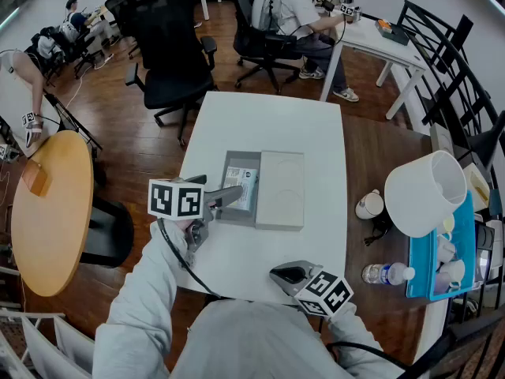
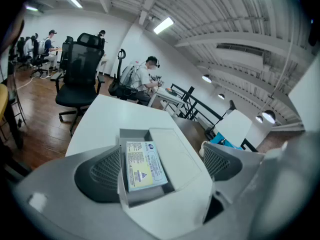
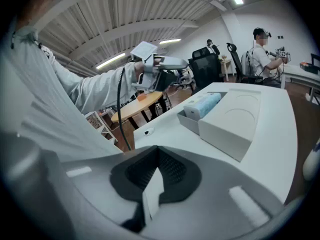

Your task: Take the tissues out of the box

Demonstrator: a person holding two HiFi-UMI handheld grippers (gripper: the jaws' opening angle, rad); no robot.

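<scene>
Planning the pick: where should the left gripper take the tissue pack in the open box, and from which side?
Probably from above, across its two long sides: the tissue pack lies flat in the grey tray, top clear of the rim, white lid close alongside.

A white table [image 1: 268,125] carries a single white box [image 1: 280,189] near its middle, a grey tray [image 1: 239,159] slid partly out of it.

above tissue pack [image 1: 241,186]: open | right side: box sleeve [image 1: 280,189] blocks
</scene>
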